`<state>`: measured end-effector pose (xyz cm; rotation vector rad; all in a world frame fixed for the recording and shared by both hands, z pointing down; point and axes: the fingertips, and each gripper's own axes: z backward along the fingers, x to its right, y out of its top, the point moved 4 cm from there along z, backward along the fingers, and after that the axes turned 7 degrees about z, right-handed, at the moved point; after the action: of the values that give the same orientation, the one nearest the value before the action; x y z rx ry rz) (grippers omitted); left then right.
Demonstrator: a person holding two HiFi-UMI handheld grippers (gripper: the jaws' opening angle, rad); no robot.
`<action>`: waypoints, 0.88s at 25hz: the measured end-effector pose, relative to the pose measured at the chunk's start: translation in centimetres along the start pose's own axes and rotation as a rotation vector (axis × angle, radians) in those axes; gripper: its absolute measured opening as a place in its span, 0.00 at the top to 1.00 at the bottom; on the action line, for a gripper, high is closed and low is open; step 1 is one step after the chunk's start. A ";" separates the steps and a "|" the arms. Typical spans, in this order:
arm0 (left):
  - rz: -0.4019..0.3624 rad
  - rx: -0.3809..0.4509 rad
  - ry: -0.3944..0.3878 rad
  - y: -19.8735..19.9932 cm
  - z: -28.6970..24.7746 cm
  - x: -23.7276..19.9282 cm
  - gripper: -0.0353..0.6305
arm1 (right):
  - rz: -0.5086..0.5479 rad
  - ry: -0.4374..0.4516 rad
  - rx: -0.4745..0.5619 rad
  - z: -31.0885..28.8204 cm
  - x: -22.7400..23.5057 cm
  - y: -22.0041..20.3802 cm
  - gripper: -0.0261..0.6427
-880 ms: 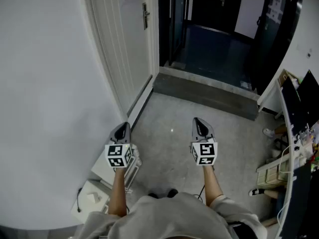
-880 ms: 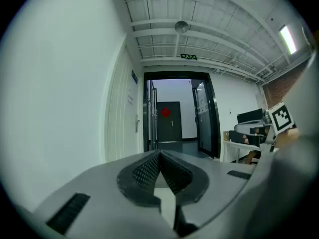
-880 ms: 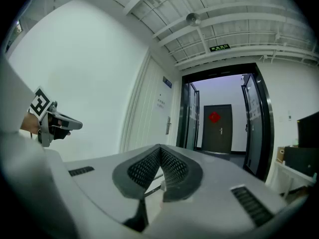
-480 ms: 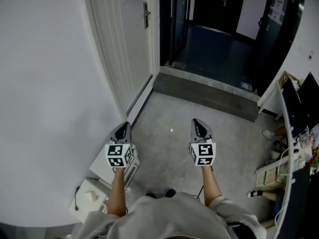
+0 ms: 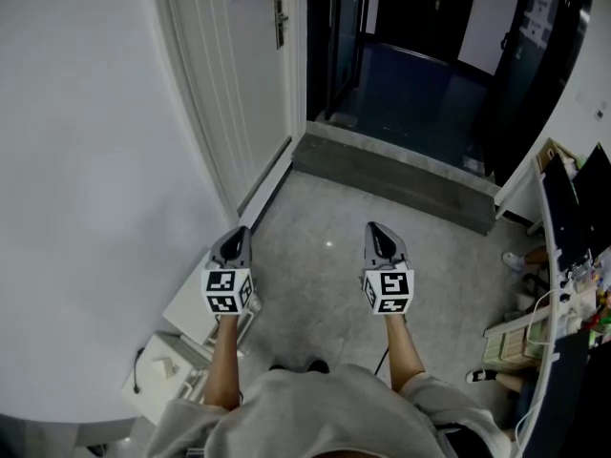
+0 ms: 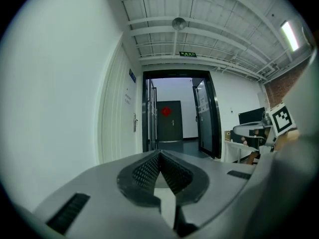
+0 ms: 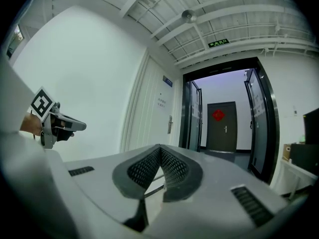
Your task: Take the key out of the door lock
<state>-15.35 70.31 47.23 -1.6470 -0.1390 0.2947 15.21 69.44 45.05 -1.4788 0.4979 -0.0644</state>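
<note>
Wall (image 5: 86,179), plain white, fills your left side and runs up to the white door (image 5: 243,84). Door stands upright in that wall, panelled, with its lock edge on the side next to the doorway (image 5: 410,65), which is dark and open just right of the door. Floor (image 5: 325,208), grey, is what lies between you and the door. A darker step (image 5: 391,175) crosses the foot of the doorway, right of the door's base. Desk (image 5: 573,246) with clutter sits far right of the door, well apart from it. White boxes (image 5: 164,375) sit on the floor against the wall, on your side of the door, partly under your left arm.

Your left gripper (image 5: 232,239) and right gripper (image 5: 380,232) are both level, side by side, well short of the door. Both have their jaws pressed together tip to tip with nothing between them.

Lock plate (image 5: 280,22) is narrow, long axis vertical, on the door's doorway-side edge, with a lever handle on it. The key would be at that plate, but it is too small to make out in any view, so you can't tell which way it points.
</note>
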 end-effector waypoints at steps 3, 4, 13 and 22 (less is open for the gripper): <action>-0.001 -0.011 0.018 -0.3 -0.6 1.2 0.92 | 0.001 0.022 0.007 -0.3 1.2 -0.3 0.93; 0.000 -0.018 0.026 -0.5 -0.8 1.5 0.92 | 0.001 0.029 0.010 -0.4 1.6 -0.5 0.93; -0.002 -0.041 0.051 -1.6 -3.6 1.8 0.92 | 0.001 0.065 0.011 -3.5 2.8 -1.9 0.93; 0.012 -0.051 0.026 -2.2 -10.4 -0.2 0.92 | 0.017 0.068 -0.002 -9.6 3.8 -3.2 0.93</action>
<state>-12.57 60.53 50.19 -1.7016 -0.1176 0.2805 15.96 58.82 46.94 -1.4777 0.5655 -0.1010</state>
